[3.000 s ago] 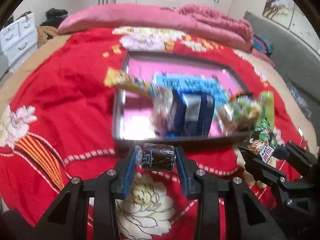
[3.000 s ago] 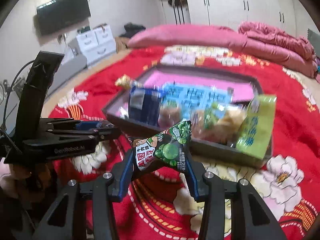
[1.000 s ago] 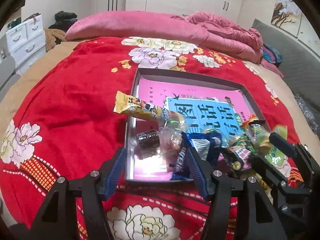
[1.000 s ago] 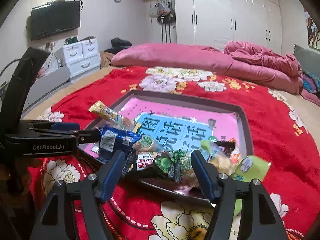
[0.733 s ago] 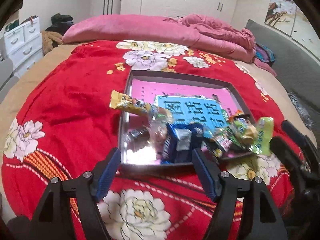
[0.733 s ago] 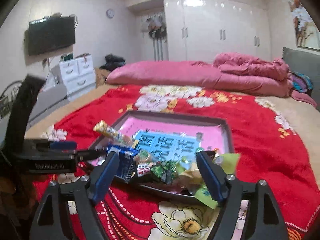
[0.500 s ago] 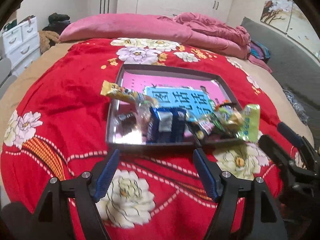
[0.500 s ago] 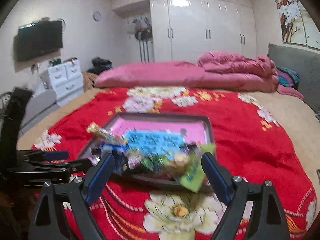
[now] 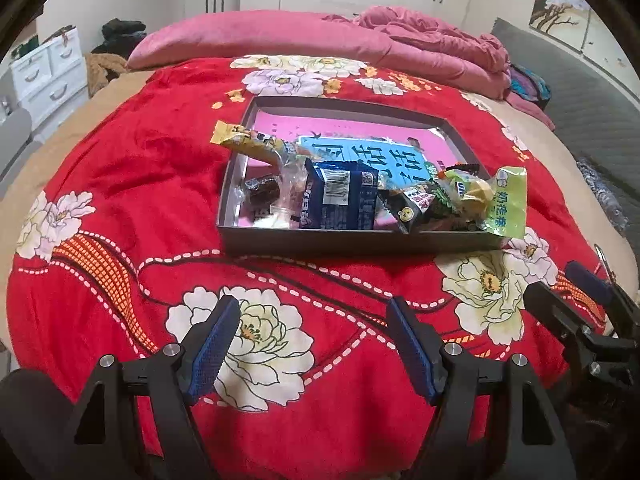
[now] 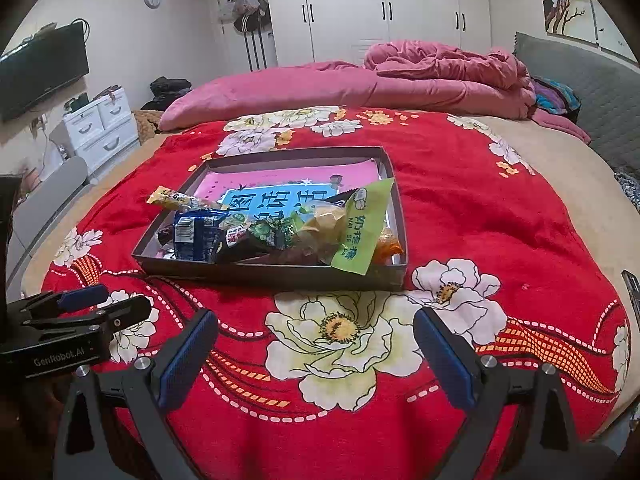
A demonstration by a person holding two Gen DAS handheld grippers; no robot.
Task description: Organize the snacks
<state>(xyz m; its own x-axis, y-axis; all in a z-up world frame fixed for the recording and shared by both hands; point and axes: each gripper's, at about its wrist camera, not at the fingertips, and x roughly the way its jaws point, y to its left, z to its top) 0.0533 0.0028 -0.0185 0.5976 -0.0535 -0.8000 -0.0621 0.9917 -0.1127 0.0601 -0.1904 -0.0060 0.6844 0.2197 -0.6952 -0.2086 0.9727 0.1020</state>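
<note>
Snacks [image 9: 348, 196] all lay heaped in tray [image 9: 320, 240] on red blanket [image 9: 132, 184] — none loose outside. Left gripper [image 9: 312, 344] released, empty; right gripper [image 10: 316, 356] empty, jaws opening. Task looked near done.

Brown snack [image 9: 262, 190] & green packet [image 10: 264, 232] now in tray [image 9: 360, 242], both grippers empty, pulled back, right gripper [image 10: 316, 360] opening.

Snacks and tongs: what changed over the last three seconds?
Both tongs let go. The left tongs dropped the dark brown snack into the tray; the right tongs, jaws opening, left the green-printed packet there. Both pulled back empty over the red blanket. Tray and other snacks stayed put.
</note>
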